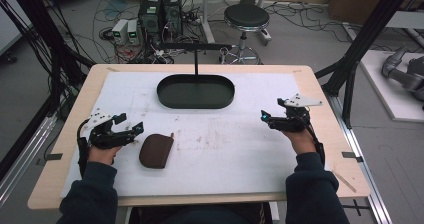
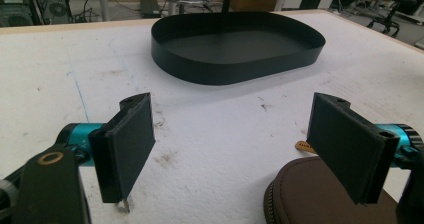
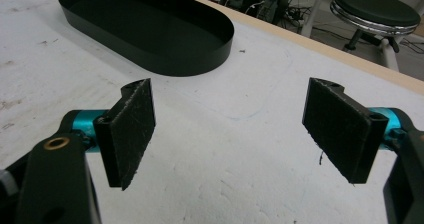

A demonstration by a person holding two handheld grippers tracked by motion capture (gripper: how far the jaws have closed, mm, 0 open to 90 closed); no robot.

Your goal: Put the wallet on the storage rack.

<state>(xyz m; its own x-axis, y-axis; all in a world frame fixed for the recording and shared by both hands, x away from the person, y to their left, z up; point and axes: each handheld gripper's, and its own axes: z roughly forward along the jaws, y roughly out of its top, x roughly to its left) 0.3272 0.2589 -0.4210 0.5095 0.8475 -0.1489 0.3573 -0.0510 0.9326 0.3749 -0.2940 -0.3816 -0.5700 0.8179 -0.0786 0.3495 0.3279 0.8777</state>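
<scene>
Brown zippered pouch (image 1: 156, 151) lies on the tabletop (image 1: 225, 144) just right of the left gripper (image 1: 131, 124), jaws spread. Right gripper (image 1: 265, 117) likewise spread, empty. Black oval tray (image 1: 195, 91) ahead. No legible writing.

Beyond the light wooden table (image 1: 320, 91), a round black-cushioned stool (image 1: 246, 16) stands on grey floor (image 1: 300, 39) strewn with tangled cables (image 1: 107, 14).

**Both grippers parted, hands low**

My left hand (image 1: 102, 153) holds the left gripper (image 1: 131, 129) at the near left, jaws spread wide and empty. My right hand (image 1: 300, 139) holds the right gripper (image 1: 264, 117) at the right, jaws equally wide and empty. Both forearms enter from the near edge, well apart.
</scene>
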